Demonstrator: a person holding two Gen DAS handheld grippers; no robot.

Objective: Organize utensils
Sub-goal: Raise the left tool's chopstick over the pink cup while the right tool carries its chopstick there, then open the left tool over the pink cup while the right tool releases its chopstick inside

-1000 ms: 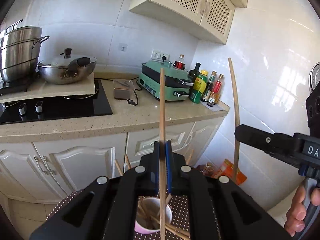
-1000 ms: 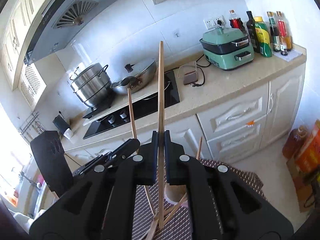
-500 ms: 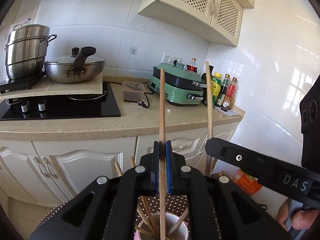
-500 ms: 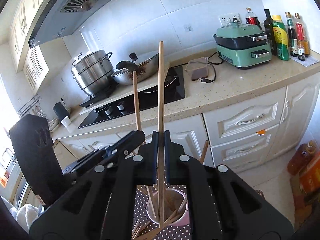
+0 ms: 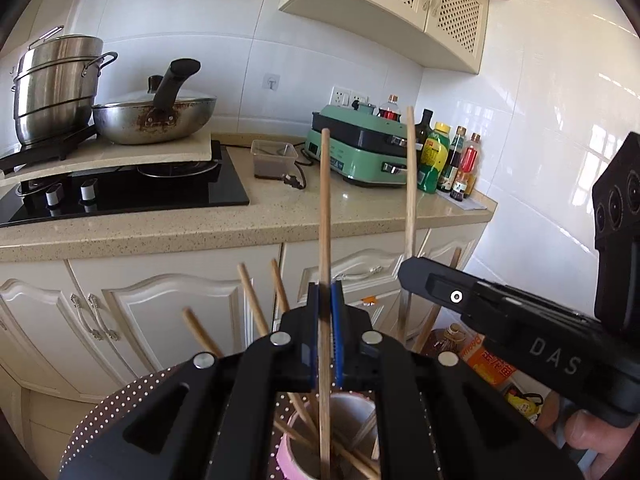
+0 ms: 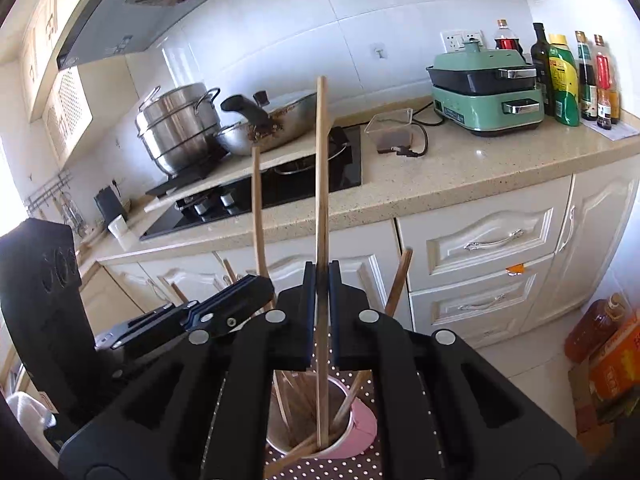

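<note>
Your left gripper (image 5: 325, 300) and right gripper (image 6: 319, 280) each pinch 1 chopstick (image 5: 325, 208) upright, lower ends already inside the pink cup (image 6: 362, 424) among several others; releasing remains.

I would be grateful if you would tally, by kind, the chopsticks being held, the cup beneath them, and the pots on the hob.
Held wooden chopsticks: 2
Round pink cup: 1
Stacked stainless steel steamer pot: 1
Lidded steel wok: 1
Total: 5
</note>
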